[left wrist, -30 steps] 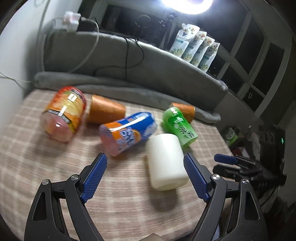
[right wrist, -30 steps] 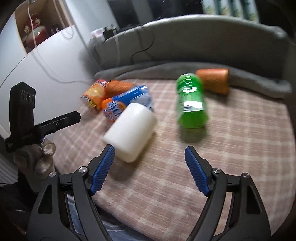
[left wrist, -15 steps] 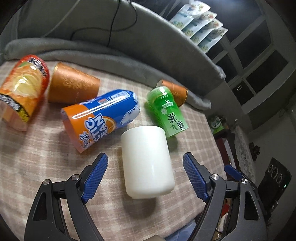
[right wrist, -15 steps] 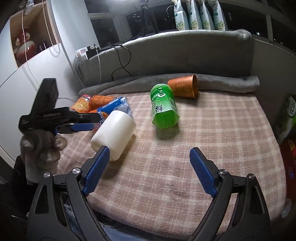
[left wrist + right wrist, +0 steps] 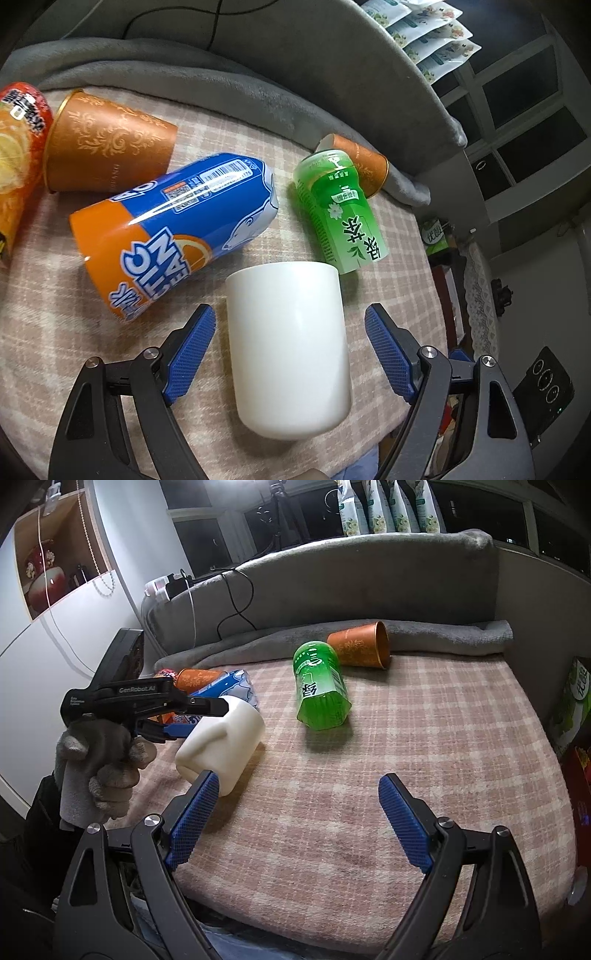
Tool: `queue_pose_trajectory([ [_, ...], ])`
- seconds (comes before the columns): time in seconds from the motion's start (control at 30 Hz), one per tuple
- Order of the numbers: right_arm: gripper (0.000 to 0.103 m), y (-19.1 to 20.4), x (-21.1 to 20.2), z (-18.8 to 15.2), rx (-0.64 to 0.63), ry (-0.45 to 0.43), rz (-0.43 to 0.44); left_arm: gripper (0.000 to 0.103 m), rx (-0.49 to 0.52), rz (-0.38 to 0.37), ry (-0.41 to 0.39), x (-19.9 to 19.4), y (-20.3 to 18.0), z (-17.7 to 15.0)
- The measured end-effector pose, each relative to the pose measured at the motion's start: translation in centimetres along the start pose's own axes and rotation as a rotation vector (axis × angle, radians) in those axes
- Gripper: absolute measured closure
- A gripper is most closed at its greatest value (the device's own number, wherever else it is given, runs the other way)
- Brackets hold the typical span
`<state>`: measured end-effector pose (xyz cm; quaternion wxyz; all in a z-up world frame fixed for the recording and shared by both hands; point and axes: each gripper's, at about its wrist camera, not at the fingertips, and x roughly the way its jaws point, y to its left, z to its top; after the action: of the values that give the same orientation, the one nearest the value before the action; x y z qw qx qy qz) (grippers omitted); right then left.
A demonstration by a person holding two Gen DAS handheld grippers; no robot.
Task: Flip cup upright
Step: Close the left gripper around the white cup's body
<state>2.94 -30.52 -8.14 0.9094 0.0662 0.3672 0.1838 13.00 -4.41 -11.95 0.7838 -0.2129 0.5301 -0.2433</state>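
A white cup lies on its side on the checked cloth, near the table's front edge. My left gripper is open, its blue pads on either side of the cup and not touching it. The right wrist view shows the same cup with the left gripper around its upper end. My right gripper is open and empty, low over the cloth to the right of the cup.
A blue-orange can, a green bottle, two orange paper cups and an orange-red packet lie on the cloth. A grey blanket roll runs along the back.
My left gripper has moved forward and down so its open fingers now flank the white cup. My right gripper has barely moved.
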Motion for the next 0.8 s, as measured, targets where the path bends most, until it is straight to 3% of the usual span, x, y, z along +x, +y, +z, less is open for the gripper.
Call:
queue_pose_trajectory([
  [0.2, 0.012, -0.2, 0.2, -0.1, 0.0, 0.004, -0.009, 0.022, -0.003, 0.0, 0.034, 1.3, -0.1, 0.4],
  [0.4, 0.012, -0.3, 0.3, -0.1, 0.004, 0.007, -0.013, 0.03, 0.011, 0.02, 0.049, 1.8, -0.3, 0.5],
  [0.8, 0.012, -0.7, 0.5, 0.0, 0.012, 0.006, -0.022, 0.03, 0.064, 0.06, 0.021, 1.7, -1.3, 0.3],
])
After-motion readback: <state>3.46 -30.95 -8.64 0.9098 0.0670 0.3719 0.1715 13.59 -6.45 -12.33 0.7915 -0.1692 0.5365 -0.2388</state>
